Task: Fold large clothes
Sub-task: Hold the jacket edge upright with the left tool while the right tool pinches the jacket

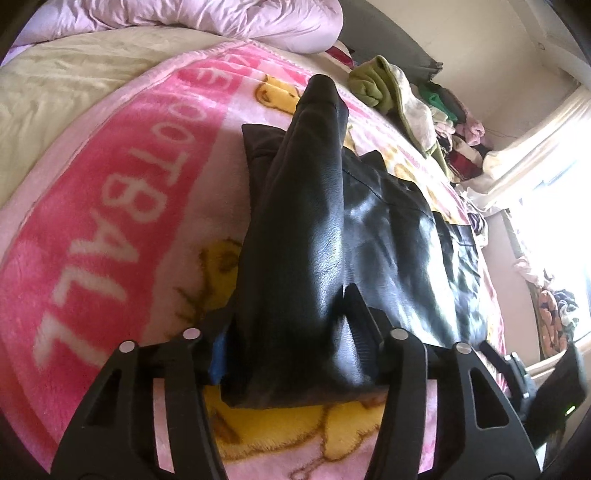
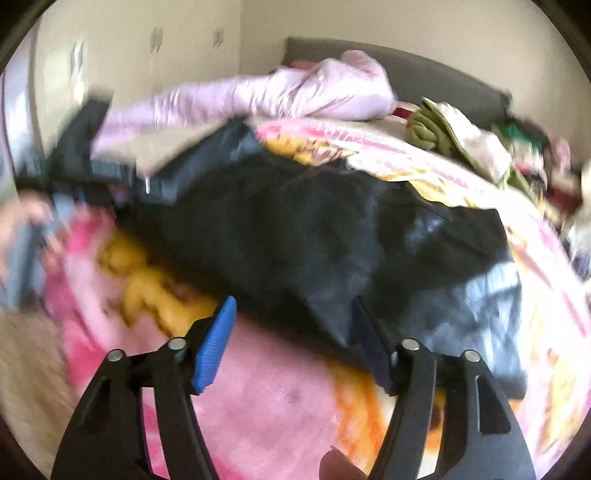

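A black leather jacket (image 1: 388,229) lies spread on a pink blanket (image 1: 110,206). One sleeve (image 1: 306,206) is folded lengthwise over it and runs straight away from me. My left gripper (image 1: 288,314) stands open around the near end of that sleeve, which fills the gap and touches both fingers. The right wrist view is blurred. There my right gripper (image 2: 293,301) is open above the blanket, with the jacket's near edge (image 2: 332,325) against its right finger and nothing gripped. The left gripper (image 2: 92,166) and a hand (image 2: 22,225) show at the left.
A rumpled pale pink duvet (image 1: 221,18) lies at the head of the bed. A pile of mixed clothes (image 1: 406,99) runs along the bed's far right side by a bright window (image 1: 554,206). A beige sheet (image 1: 55,85) shows at the left.
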Demonstrator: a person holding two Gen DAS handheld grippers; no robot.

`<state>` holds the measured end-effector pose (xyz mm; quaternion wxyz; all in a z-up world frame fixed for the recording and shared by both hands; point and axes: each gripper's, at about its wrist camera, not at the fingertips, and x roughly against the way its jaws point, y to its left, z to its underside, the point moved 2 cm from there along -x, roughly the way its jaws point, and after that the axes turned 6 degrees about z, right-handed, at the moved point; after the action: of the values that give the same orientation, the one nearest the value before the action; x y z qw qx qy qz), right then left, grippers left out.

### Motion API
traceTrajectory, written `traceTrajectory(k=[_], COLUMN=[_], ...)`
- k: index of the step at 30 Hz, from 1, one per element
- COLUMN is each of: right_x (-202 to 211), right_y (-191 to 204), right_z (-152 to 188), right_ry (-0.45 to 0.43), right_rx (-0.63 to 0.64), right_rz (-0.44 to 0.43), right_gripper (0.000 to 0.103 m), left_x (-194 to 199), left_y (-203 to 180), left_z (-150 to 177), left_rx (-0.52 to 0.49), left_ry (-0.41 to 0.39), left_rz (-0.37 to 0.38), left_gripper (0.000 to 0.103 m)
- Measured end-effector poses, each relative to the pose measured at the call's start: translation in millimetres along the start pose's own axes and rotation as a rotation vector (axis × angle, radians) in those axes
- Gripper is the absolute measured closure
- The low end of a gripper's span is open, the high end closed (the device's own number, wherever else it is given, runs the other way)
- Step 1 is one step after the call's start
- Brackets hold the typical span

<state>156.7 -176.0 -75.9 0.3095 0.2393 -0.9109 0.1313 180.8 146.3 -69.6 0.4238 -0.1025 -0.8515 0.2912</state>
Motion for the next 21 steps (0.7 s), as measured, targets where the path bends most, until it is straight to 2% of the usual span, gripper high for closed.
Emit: traceTrajectory(k=[1, 3, 4, 7, 10, 14, 16, 18, 20, 21], right_x=[3.3, 0.7, -6.6, -40.6, -69.4, -86.7, -87.7, -84.7, -77.9, -71.8], right_y=[-6.3, -15.9, -16.8, -14.9, -21.5, -31.5, -30.4, -28.3, -30.5, -33.4], right_z=[-3.3, -9.6, -11.1, -4.7, -2.6, -10.1, -8.9, -11.8, -22.6, -28.4], right_ry=[-0.01, 0.006, 0.044, 0.172, 0.237, 0.27, 0.278, 0.285, 0.275, 0.238], right_rx=[-0.041, -0.111, -0.125, -0.117, -0.185, -0.251, -0.242, -0.22, -0.227, -0.227], right_rz=[-0.021, -0.099, -0.122, -0.09, -0.093, -0.119, -0.119, -0.118, -0.143, -0.152], right_gripper=[0.039, 0.068, 0.085, 0.088, 0.09, 0.09, 0.09, 0.09, 0.09, 0.09], left_x=[-0.4, -1.5, -1.7, -2.0, -5.6, -19.1, -26.3, -32.2, -33.4, -33.7], left_y=[0.4, 2.0, 2.7, 3.6, 4.2, 8.6, 10.7, 11.5, 10.9, 10.2], left_z=[0.0, -0.6, -0.9, -1.0, -3.3, -8.4, -9.6, -10.6, -12.4, -13.5], left_rx=[-0.002, 0.0, 0.0, 0.002, -0.001, 0.013, 0.025, 0.034, 0.032, 0.035], left_ry=[-0.001, -0.001, -0.001, 0.0, 0.003, 0.019, 0.027, 0.024, 0.011, 0.007], left_rz=[-0.005, -0.014, -0.017, -0.029, -0.051, -0.068, -0.061, -0.055, -0.052, -0.029], left_gripper=[0.054, 0.052, 0.05, 0.045, 0.035, 0.023, 0.017, 0.016, 0.024, 0.042])
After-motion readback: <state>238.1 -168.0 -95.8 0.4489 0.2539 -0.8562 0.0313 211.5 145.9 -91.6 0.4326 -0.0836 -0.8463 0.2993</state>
